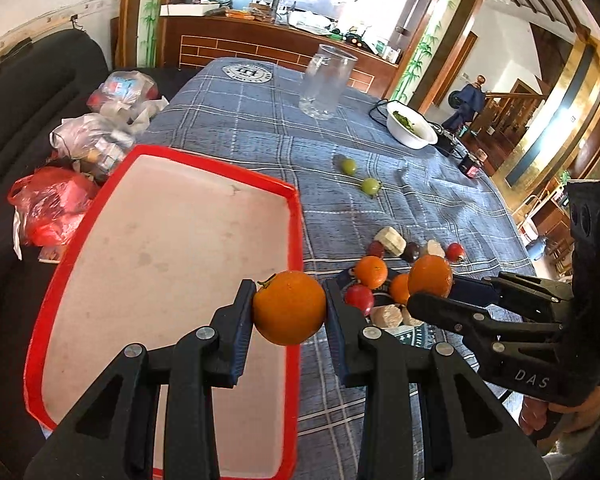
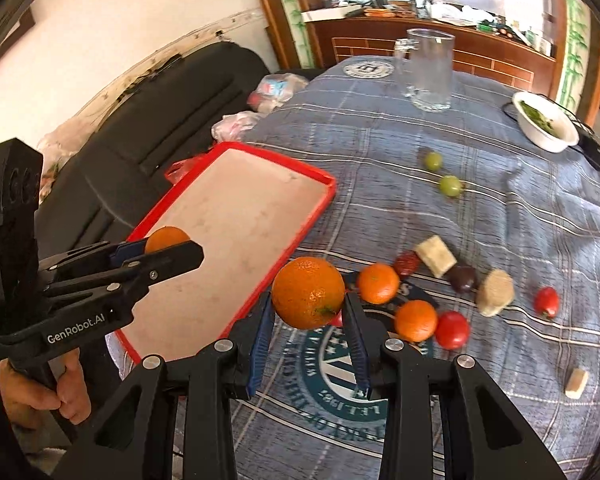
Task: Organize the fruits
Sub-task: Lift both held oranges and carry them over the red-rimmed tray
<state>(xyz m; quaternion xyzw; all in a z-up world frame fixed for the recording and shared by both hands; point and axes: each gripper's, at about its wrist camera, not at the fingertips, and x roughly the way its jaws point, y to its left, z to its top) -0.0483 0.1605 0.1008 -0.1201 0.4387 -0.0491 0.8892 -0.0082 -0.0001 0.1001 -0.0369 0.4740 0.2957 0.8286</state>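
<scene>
A blue plaid tablecloth (image 1: pixel 240 120) fills the scene, a red-rimmed tray (image 1: pixel 296 216) at nine o'clock of the scattered fruit. The left gripper (image 1: pixel 289 308) is clenched on an orange (image 1: pixel 289 307) — pinned between both pads, hanging over the tray's right rim. The right gripper (image 2: pixel 307 312) grasps a second orange (image 2: pixel 308 292) the same way, just beside the tray's edge. At two o'clock of it lie two loose oranges (image 2: pixel 378 283), tomatoes (image 2: pixel 452 330) and — farther off — two green grapes (image 2: pixel 450 186).
</scene>
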